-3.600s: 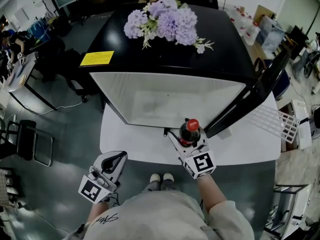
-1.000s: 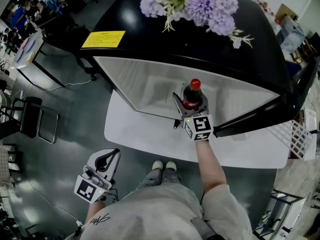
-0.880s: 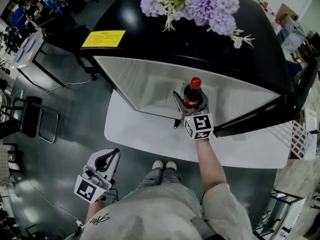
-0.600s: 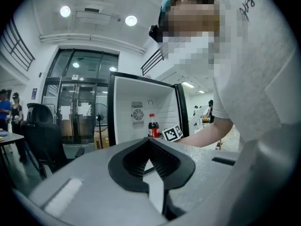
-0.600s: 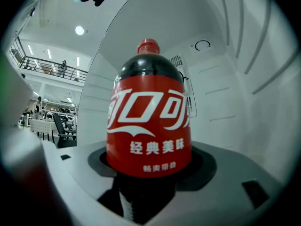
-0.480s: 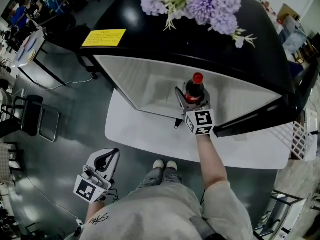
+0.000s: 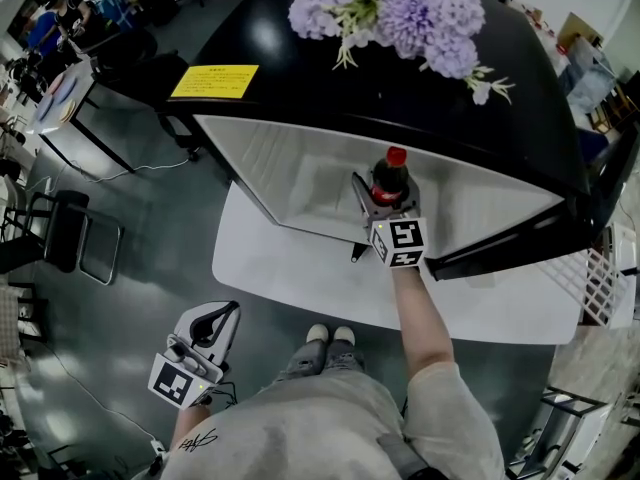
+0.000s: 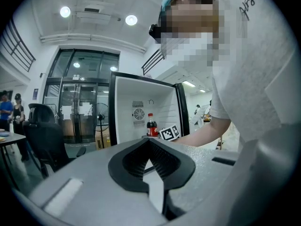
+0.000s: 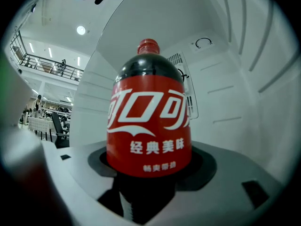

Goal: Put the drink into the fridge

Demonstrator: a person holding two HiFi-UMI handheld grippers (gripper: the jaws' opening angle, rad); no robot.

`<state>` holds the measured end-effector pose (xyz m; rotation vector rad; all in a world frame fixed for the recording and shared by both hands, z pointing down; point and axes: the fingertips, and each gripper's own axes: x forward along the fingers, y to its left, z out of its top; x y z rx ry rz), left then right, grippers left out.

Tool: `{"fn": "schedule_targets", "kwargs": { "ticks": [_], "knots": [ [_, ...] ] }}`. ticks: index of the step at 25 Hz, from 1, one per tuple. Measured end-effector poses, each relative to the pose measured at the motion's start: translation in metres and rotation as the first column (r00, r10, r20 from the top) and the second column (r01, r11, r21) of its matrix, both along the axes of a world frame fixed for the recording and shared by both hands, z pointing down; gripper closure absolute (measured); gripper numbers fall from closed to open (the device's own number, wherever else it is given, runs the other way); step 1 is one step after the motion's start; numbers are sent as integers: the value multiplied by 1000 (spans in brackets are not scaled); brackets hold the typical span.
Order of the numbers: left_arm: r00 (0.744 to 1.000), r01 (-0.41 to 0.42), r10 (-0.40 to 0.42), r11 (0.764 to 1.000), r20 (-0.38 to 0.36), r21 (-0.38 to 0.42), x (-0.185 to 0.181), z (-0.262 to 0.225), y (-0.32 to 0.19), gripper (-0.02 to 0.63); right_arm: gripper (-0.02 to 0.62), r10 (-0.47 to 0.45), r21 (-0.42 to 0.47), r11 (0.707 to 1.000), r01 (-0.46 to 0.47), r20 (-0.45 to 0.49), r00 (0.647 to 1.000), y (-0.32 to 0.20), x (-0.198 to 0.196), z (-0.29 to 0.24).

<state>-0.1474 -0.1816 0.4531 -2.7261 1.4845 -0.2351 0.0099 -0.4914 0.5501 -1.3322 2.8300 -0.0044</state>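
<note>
**Red-capped plastic cola bottle point(image 7: 388, 176) held inside the open black fridge point(image 7: 300, 178)**

Low on the left, the left gripper point(image 7: 224, 314) hangs clear of the white table point(image 7: 270, 268), its jaws together on nothing. The fridge stands on that table with its white inside showing. Within the opening, the right gripper point(image 7: 386, 198) is clamped on the upright cola bottle.

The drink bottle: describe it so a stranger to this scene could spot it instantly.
Find the open black fridge with purple flowers on top. Inside it, against the white walls, the right gripper has its jaws closed on an upright cola bottle. It is the only bottle there, dark with a red cap and a red label.
</note>
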Motion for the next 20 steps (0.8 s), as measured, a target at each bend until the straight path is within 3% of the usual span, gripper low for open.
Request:
{"fn": "schedule_targets", "kwargs": {
  "ticks": [9, 15, 20],
  "knots": [
    [1000, -13, 14, 999, -16, 31, 4, -9, 1, 603, 282, 15, 15, 1000, -15, 10, 1000, -4, 1, -1],
    [1000, 4, -4, 1000, -7, 4, 1, -3, 4, 603, 282, 15, 12, 1000, -15, -7, 1000, -1, 1, 2],
    [999, -26, 28, 998, -34, 48, 8, -15, 3, 603, 282, 18, -2, 1000, -18, -41, 999, -2, 2, 5]
  ]
}}
